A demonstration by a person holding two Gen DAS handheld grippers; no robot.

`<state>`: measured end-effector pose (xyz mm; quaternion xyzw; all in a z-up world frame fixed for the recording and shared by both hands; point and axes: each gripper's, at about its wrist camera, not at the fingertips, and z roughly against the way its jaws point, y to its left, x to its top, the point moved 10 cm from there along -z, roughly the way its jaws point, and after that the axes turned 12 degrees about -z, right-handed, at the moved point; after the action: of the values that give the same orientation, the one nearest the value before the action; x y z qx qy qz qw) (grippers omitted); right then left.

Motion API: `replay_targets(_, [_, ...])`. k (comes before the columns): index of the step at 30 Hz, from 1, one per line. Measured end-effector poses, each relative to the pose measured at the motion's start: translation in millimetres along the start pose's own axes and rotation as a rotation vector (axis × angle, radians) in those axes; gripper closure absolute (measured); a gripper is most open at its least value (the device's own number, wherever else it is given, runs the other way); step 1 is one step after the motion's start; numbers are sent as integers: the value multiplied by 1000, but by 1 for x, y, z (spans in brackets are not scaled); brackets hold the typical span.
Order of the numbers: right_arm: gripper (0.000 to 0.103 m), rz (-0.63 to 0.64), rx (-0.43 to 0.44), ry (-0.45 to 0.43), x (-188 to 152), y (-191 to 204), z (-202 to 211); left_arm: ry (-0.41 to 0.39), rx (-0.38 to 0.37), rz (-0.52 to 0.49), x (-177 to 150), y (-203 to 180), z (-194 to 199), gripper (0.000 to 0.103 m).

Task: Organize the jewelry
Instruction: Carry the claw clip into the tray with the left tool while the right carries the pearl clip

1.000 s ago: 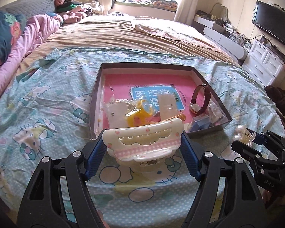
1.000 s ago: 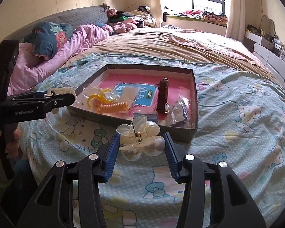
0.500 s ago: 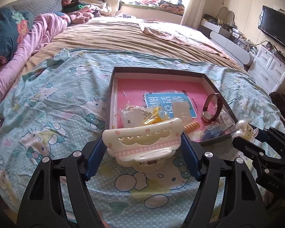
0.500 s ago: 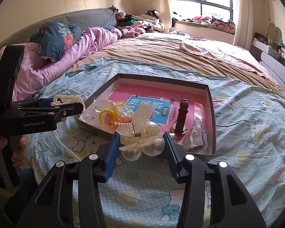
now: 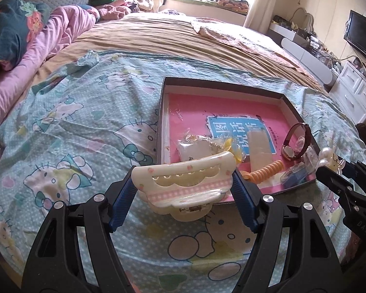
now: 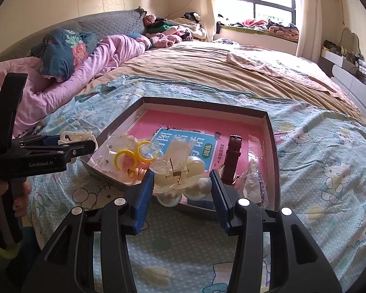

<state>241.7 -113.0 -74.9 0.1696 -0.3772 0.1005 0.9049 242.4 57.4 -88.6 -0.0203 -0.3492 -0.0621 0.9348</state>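
Your left gripper is pinching a cream hair claw with a pink checked band; both blue pads press on its two ends, and the claw hangs above the near edge of the tray, close to the tray's near left corner. Your right gripper is pinching a clear flower-shaped claw with pearl balls; its pads touch the claw on both sides, and it hangs over the near edge of the same tray, about at the middle of that edge. In the left wrist view this right gripper shows at the right side, just beside the tray's near right corner.

The tray lies on the cartoon-cat bedsheet, with a pink booklet covering its floor. On the booklet, along the near edge, you see yellow rings in a clear bag, an orange spiral hair tie and a small blue item in plastic. A brown-strap watch stands near the tray's right edge, with another clear bag just beside it. Your hand on the left gripper's handle shows at the left border of the right wrist view.
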Motion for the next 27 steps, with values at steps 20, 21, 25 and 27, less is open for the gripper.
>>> replay_targets(20, [58,-14,-32,-8,21,-14,-30,24,-16,-38,10,-11,-24,38])
replay_targets(21, [58,-11,-34,-2,20,-14,-33,26,-14,-41,10,-11,-26,38])
replay_targets(25, [58,-1,-46,21,14,-14,-45,35,-17,-38,9,-10,-31,38])
replay_targets(27, [58,5,-49,31,10,-13,-50,36,-15,-41,9,-10,-31,38])
